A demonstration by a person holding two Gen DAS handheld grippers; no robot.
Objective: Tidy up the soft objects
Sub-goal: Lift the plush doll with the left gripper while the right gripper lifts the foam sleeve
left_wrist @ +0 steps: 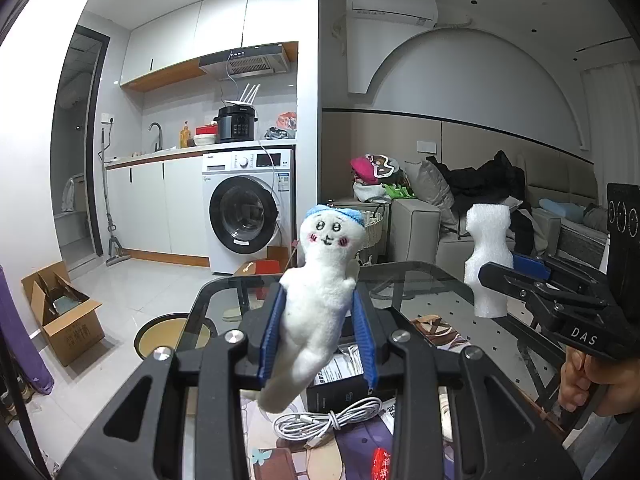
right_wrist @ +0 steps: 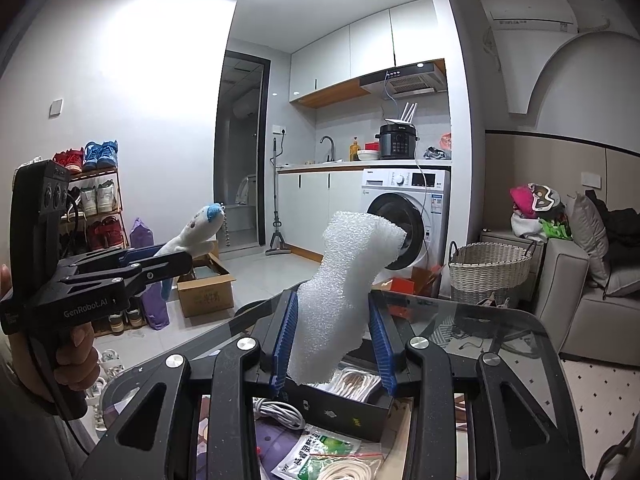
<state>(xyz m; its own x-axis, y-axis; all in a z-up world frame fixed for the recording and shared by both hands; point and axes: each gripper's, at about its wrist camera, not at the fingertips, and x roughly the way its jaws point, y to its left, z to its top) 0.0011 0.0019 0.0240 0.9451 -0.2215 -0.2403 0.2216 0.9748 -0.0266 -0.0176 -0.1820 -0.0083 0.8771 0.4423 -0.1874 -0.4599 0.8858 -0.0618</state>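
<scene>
A white plush doll [left_wrist: 320, 292] with a drawn face and a blue cap stands upright between the blue pads of my left gripper [left_wrist: 318, 316], which is shut on its body. The doll [right_wrist: 196, 232] and left gripper [right_wrist: 168, 258] also show at the left of the right wrist view. My right gripper [right_wrist: 334, 320] is shut on a white foam piece [right_wrist: 344, 292] that leans up and to the right. In the left wrist view the foam piece [left_wrist: 490, 256] and right gripper [left_wrist: 504, 276] appear at the right. Both are held above a glass table [left_wrist: 420, 280].
On the table lie a coiled white cable [left_wrist: 328, 420], a black box [right_wrist: 340, 412], packets and papers. A wicker basket [right_wrist: 490, 268], a grey sofa [right_wrist: 580, 292], a cardboard box [left_wrist: 64, 312], a washing machine [left_wrist: 248, 208] and a shoe rack [right_wrist: 96, 208] stand around.
</scene>
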